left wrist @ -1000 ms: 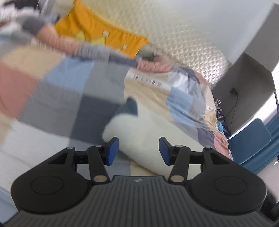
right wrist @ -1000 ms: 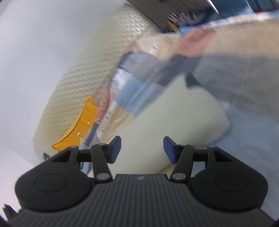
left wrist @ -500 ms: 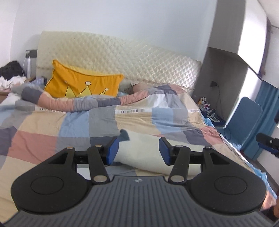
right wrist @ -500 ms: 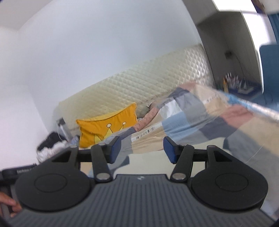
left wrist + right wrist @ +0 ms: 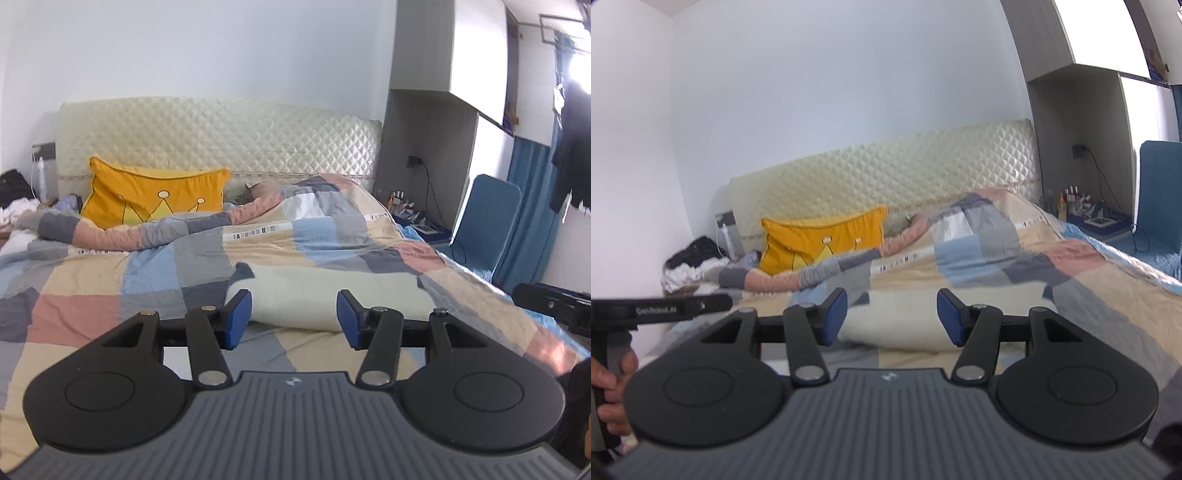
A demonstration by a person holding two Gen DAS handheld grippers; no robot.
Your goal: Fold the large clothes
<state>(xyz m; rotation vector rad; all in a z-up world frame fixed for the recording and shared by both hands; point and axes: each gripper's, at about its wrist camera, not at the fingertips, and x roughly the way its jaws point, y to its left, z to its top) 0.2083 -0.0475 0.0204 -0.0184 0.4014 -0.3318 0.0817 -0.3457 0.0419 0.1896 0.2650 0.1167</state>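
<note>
Jaws apart, empty, both grippers; cream garment point(image 5: 332, 299) on patchwork quilt point(image 5: 147, 273), yellow pillow point(image 5: 155, 195) behind.

We note: left wrist view looks from foot of bed toward quilted cream headboard point(image 5: 221, 140), slightly downward, set back. Right wrist view faces same headboard point(image 5: 886, 177) from further right, rolled a little. Both share yellow crown-print cushion point(image 5: 155, 195) point(image 5: 823, 240) and patchwork quilt point(image 5: 147, 280) point(image 5: 997, 258).

Bright, even daylight in both views. Left wrist: blown-out glare at 2 o'clock by window point(image 5: 576, 74). Right wrist: overexposed patch at 1 o'clock; quilt point(image 5: 1015, 258) softly motion-blurred. Strong fisheye bending at edges, walls bowed. Shadows soft, faint.
</note>
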